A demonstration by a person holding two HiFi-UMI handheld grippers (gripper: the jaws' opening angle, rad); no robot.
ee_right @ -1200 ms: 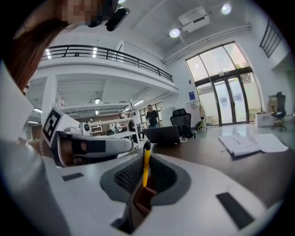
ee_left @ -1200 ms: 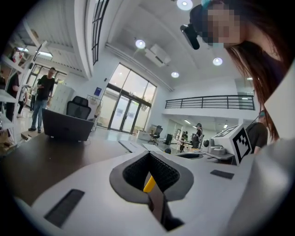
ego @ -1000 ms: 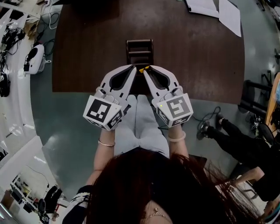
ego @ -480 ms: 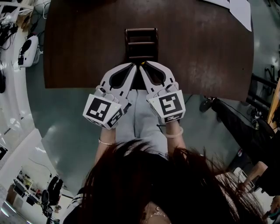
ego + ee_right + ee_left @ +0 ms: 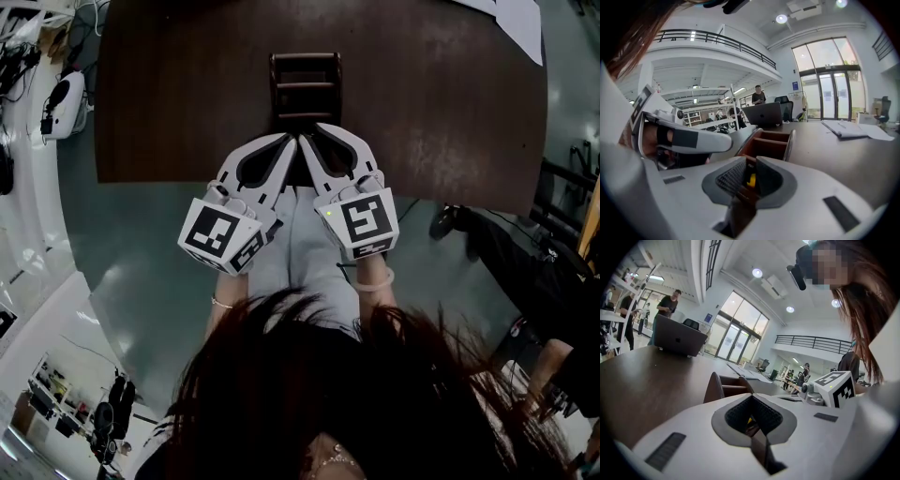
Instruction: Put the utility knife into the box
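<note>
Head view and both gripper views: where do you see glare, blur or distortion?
Head view: dim, fisheye bends the table edge, pale sheen on it. Left gripper view: black corners, left gripper soft up close. Right gripper view: windows washed out, knife in shadow.

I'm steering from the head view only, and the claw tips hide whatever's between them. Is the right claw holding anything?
Observer: Yes. The right claw is shut on the utility knife; its yellow part shows.
Operator: And the left claw?
Observer: The left claw is shut too; a yellow sliver shows between its pads, grip unclear.
Operator: Anything beyond the box?
Observer: An open laptop stands farther along the table.
</note>
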